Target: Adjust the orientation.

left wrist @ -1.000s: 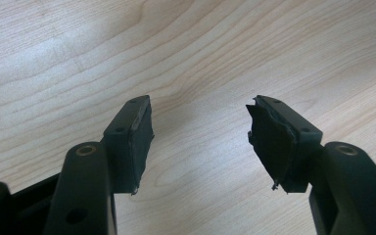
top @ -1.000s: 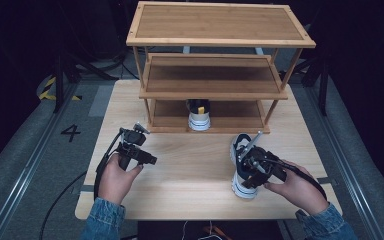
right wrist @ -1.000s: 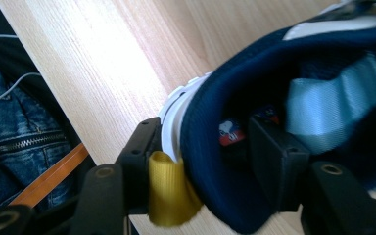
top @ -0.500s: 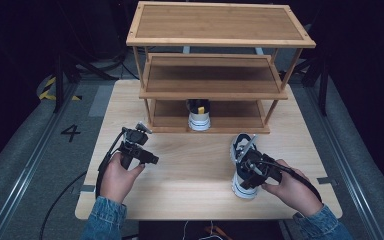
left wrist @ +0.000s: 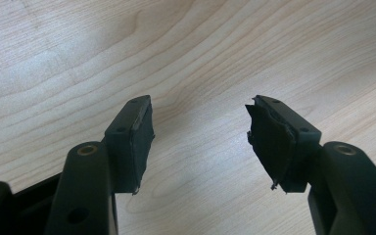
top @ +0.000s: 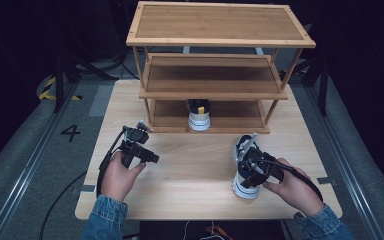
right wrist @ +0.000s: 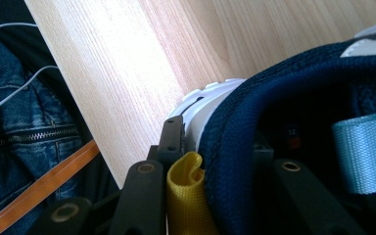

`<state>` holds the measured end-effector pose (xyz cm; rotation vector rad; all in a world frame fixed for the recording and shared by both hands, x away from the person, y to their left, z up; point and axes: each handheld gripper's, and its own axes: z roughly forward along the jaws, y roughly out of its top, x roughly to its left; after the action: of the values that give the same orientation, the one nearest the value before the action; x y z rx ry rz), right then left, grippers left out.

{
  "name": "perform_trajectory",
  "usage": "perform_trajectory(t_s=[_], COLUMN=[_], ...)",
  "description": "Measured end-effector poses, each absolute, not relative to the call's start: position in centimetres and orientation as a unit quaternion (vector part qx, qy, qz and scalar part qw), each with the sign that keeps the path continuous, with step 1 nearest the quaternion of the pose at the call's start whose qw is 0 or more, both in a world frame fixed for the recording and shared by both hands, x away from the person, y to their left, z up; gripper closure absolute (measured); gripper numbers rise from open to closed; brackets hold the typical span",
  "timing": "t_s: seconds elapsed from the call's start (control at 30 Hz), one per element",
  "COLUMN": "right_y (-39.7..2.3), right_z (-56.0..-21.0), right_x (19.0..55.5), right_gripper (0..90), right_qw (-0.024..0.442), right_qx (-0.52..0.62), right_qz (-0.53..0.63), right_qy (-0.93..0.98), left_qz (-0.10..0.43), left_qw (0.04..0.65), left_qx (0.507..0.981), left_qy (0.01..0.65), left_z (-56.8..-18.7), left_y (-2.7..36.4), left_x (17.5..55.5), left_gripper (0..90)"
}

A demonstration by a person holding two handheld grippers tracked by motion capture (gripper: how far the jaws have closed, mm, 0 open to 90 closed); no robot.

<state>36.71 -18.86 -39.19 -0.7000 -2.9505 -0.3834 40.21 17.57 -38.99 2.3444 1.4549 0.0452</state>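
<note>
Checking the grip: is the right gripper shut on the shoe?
Shut: the right gripper clamps the shoe at its heel collar, one jaw outside, one inside.

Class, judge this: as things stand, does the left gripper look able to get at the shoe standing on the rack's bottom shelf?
Probably yes. The left gripper has open, empty jaws, and bare table lies between it and the shoe, which stands at the open front edge of the rack. The shelf above may limit it to a low, level approach.
</note>
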Motion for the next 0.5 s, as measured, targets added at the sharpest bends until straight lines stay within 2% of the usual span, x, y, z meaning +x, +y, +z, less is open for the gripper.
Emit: perform_trajectory(t_s=[0.3, 0.5], right_y=[-18.3, -17.9], right_z=[-37.7, -37.2], right_x=[37.4, 39.6], right_gripper=[68.1, 67.9], right_qw=[0.021, 0.009], right_qx=[-0.203, -0.181], right_qz=[-0.124, -0.133], right_qy=[-0.971, -0.974], left_qz=[0.017, 0.019], left_qw=[0.192, 0.194], left_qx=[0.829, 0.831], left_qy=[0.525, 0.522], left_z=[-38.8, -38.8], left_y=[18.1, 18.4], left_x=[40.3, 40.3], left_gripper=[43.0, 42.3])
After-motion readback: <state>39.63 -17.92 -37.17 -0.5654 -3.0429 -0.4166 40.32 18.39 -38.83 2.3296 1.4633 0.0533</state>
